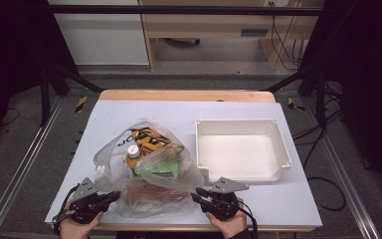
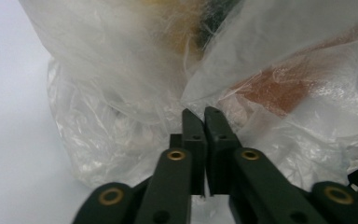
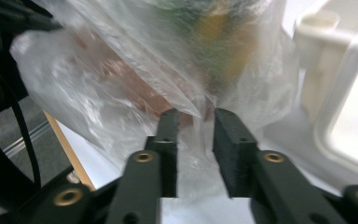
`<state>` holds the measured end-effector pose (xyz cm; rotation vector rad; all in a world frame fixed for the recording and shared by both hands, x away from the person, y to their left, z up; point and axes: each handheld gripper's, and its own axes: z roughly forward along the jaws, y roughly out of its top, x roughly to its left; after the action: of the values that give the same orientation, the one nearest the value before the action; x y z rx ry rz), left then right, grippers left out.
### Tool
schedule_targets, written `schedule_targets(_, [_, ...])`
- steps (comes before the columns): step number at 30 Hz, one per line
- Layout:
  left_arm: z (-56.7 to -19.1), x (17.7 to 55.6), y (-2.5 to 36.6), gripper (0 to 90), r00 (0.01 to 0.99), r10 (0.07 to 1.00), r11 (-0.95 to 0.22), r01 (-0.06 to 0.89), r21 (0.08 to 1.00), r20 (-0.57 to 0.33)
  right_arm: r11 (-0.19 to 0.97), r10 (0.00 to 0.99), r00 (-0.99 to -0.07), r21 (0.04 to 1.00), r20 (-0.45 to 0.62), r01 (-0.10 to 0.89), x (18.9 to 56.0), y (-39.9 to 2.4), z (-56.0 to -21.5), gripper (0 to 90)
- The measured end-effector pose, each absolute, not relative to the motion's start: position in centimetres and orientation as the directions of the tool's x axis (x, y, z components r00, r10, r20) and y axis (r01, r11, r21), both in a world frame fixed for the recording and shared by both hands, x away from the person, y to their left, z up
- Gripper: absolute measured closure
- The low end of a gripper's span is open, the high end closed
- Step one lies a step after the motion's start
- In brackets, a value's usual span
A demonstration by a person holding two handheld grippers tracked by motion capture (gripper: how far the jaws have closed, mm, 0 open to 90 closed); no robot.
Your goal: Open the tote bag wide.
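- Lying on the near half of the counter [image 1: 258, 112], the clear plastic bag [image 1: 146, 169] sat between the two grippers, its mouth apparently toward the far side and its closed bottom toward the person.
- Contents showed through the film: an orange bottle with a white cap [image 1: 133, 152], a yellow-and-black packet [image 1: 149, 137], a green item [image 1: 154, 167] and a reddish-brown package [image 1: 151, 194] nearest the person. They remained inside, so emptying was judged not yet begun.
- The left gripper [image 1: 113, 195] met the bag's near left corner. In the left gripper view its fingers [image 2: 193, 128] stood pressed nearly together with only a slit between them; film lay at the tips, but whether any was pinched could not be told.
- The right gripper [image 1: 197, 194] met the near right corner. In the right gripper view its fingers [image 3: 233, 135] stood parted with loose film bunched in the gap; the pads did not appear to press on it.
- Judgement: both grippers were stationed at the bottom corners so the bag could be lifted by its closed end and its contents tipped out.
- The white tray [image 1: 278, 144] stood empty just right of the bag, near the right gripper, and was judged the likely receptacle.
- Risk noted: an uneven hold could let one corner slip.
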<state>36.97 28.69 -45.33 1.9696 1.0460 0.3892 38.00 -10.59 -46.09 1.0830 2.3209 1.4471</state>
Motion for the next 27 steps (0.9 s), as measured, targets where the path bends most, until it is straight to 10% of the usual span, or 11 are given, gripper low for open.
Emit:
schedule_targets(13, [-43.8, 37.0, 29.5, 48.4, 0.550, 0.827, -0.167, 0.436, 0.885, -0.115, 0.205, 0.682, -0.721, 0.913, 0.124, 0.352, 37.6, -10.6, -42.7, 51.6])
schedule_targets(27, [-39.4, 38.4, 28.5, 44.2, 0.556, 0.829, -0.162, 0.342, 0.926, -0.061, 0.179, 0.683, -0.727, 0.948, 0.072, 0.262, 38.1, -10.0, -39.3, 44.4])
